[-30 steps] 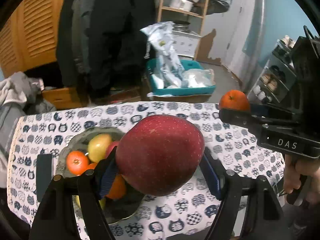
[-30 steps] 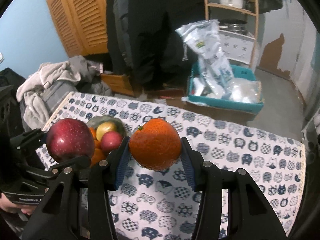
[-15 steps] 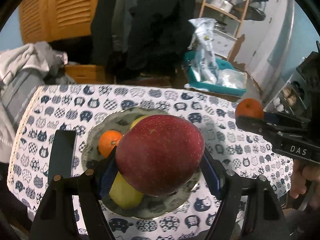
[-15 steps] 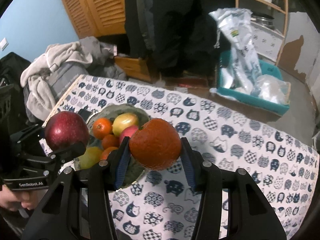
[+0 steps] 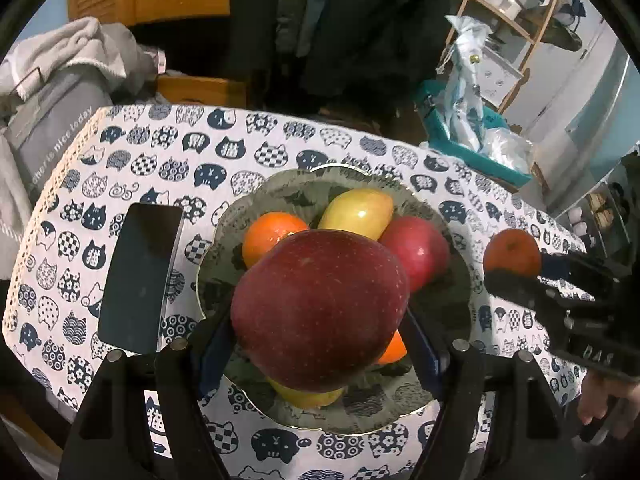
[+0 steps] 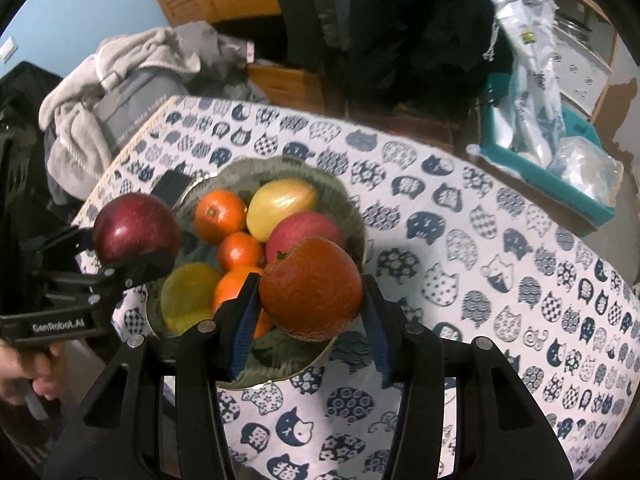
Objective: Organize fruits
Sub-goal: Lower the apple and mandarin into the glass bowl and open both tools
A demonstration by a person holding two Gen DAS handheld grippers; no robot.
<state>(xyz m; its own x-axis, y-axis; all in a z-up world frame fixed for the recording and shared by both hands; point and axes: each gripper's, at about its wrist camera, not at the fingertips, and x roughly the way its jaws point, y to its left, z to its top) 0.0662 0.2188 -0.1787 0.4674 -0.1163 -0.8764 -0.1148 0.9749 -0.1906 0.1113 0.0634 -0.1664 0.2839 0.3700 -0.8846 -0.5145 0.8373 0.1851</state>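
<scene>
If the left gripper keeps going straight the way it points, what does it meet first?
Likely the fruit piled in the bowl. The left gripper, shut on the red apple, aims down at the pile's near side, around the yellow fruit and orange. Depth is unclear.

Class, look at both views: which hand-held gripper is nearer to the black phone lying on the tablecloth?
Left. The left hand-held gripper, holding the red apple, is beside the phone; the right hand-held gripper, holding an orange, is across the bowl.

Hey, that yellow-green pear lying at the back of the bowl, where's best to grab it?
Grip the pear across its narrower width, coming from above: it lies on its side, long axis running left to right, with an orange and red apple crowding its near side.
</scene>
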